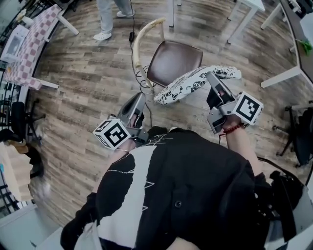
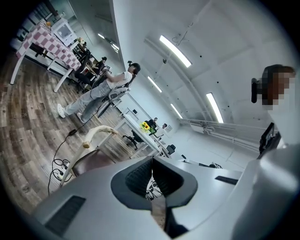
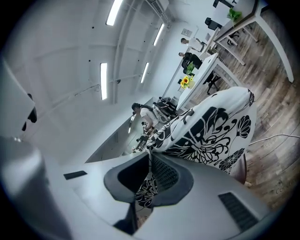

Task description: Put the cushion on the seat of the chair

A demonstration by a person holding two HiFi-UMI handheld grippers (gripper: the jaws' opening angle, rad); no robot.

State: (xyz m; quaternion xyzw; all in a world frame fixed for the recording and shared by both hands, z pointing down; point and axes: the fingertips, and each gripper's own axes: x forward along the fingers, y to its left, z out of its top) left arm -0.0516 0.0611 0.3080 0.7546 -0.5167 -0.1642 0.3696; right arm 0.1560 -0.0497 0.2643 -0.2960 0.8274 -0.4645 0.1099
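Head view, looking steeply down: a person in a black-and-white top holds the left gripper and the right gripper, each carrying a cube with square markers, over a wood-plank floor. Stretched between them is the white cushion with a black floral print, held off the floor with its long axis running from one gripper to the other. The left gripper holds the lower left end and the right gripper the higher right end. The cushion lies just in front of the chair with a brown padded seat and a curved cream backrest. In this view its far edge overlaps the seat's near rim, and it is not laid on the seat. In the left gripper view the left gripper has its jaws closed together on a thin fold of the printed cushion, with the chair beyond at lower left. In the right gripper view the right gripper is likewise pinched tight on the cushion, which fills the middle of the picture. Surroundings include a black cable on the floor beside the chair, a pink-and-white checked table at upper left, a second person standing beyond the chair, and yellow sunflowers on a distant white table.
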